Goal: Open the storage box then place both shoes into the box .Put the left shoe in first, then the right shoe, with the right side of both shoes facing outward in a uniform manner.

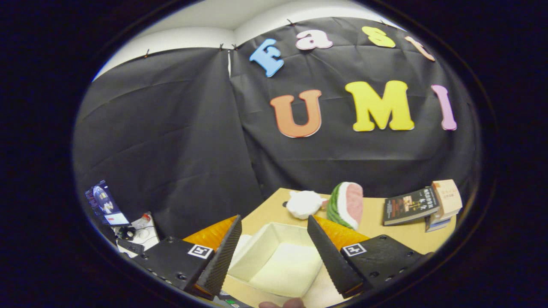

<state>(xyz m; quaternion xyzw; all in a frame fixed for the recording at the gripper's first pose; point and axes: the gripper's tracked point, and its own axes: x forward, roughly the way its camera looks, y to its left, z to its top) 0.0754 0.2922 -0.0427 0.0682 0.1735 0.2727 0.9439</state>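
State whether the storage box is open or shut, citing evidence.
Open: the storage box shows its bare inner floor and walls, between the spread fingers of the hand-held gripper.

So the gripper sits low in the frame, fingers spread wide with nothing between them but the open storage box on the table below. Just beyond the box, frame centre, a plush toy sits left of a watermelon slice, touching it. Books lie stacked further right.
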